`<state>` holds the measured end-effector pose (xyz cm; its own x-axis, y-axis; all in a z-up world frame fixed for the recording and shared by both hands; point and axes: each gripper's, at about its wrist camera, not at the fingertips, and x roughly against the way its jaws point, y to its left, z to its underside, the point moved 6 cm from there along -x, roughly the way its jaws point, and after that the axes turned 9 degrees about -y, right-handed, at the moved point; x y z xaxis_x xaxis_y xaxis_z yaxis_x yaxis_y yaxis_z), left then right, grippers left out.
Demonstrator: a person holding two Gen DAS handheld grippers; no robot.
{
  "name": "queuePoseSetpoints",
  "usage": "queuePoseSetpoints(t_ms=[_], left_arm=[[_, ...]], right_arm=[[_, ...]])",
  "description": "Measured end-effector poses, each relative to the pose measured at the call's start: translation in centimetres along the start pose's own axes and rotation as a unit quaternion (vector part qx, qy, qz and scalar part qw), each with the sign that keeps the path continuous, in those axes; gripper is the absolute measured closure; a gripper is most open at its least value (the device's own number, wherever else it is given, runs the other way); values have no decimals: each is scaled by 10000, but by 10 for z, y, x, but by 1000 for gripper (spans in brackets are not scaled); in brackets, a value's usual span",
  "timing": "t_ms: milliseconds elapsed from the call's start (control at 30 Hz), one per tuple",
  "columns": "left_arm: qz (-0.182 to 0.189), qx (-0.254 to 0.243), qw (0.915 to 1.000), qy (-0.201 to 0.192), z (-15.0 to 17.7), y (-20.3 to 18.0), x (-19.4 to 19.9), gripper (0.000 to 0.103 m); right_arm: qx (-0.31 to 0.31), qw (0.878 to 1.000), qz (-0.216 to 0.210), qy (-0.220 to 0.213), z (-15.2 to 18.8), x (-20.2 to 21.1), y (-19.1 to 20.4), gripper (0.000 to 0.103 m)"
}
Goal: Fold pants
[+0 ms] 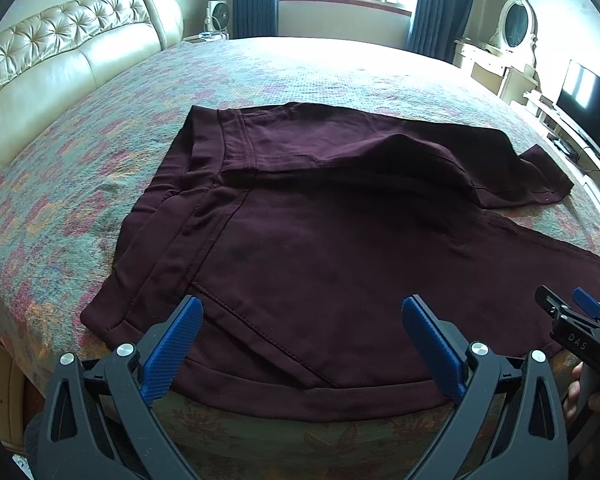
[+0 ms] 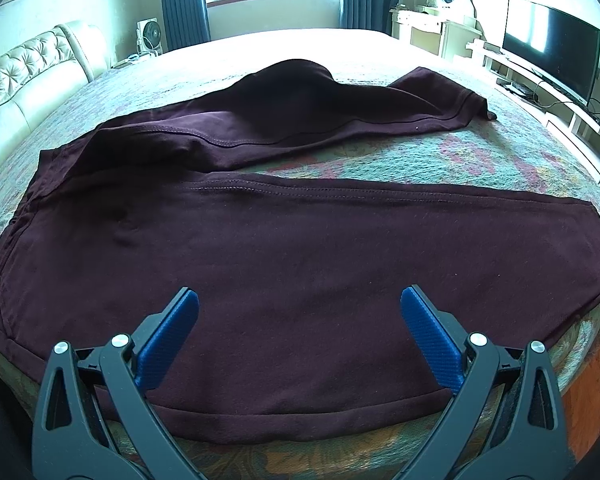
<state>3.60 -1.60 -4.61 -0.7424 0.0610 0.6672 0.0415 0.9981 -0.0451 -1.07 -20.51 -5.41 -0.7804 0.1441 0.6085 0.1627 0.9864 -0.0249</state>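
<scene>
Maroon knit pants (image 1: 320, 240) sprawl rumpled on quilted bedspread (image 1: 80, 184); ribbed-blue-padded tongs (image 1: 302, 312) agape.

Dark maroon pants (image 1: 320, 240) spread across the bed (image 1: 80, 184).

The pants are seen lying unfolded on the patterned bedspread, filling the middle of both frames. In the left wrist view the waistband is found at the left, running from upper centre down to the lower left, with stitched seams visible beside it. Two legs are spread apart toward the right: the nearer leg is laid flat along the lower edge of the bed, its long side draped slightly over that edge, while the farther leg is rumpled, raised in a hump, and ends in a hem at the upper right. A wedge of bedspread is exposed between the legs.
</scene>
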Motion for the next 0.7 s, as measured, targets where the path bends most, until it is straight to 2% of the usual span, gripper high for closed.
queuePoseSetpoints(t_ms=[267, 500, 600, 700], left_arm=[[354, -270, 9990, -51, -14, -9, 3, 4], [370, -249, 9990, 18, -23, -7, -3, 4], [353, -258, 9990, 60, -27, 0, -6, 4], [610, -87, 9981, 88, -51, 25, -13, 4]], right_arm=[[51, 9997, -226, 63, -1, -2, 10, 2], [213, 9987, -431, 154, -5, -5, 20, 2], [336, 9969, -683, 199, -17, -3, 27, 2], [459, 9936, -1032, 32, -46, 0, 31, 2]])
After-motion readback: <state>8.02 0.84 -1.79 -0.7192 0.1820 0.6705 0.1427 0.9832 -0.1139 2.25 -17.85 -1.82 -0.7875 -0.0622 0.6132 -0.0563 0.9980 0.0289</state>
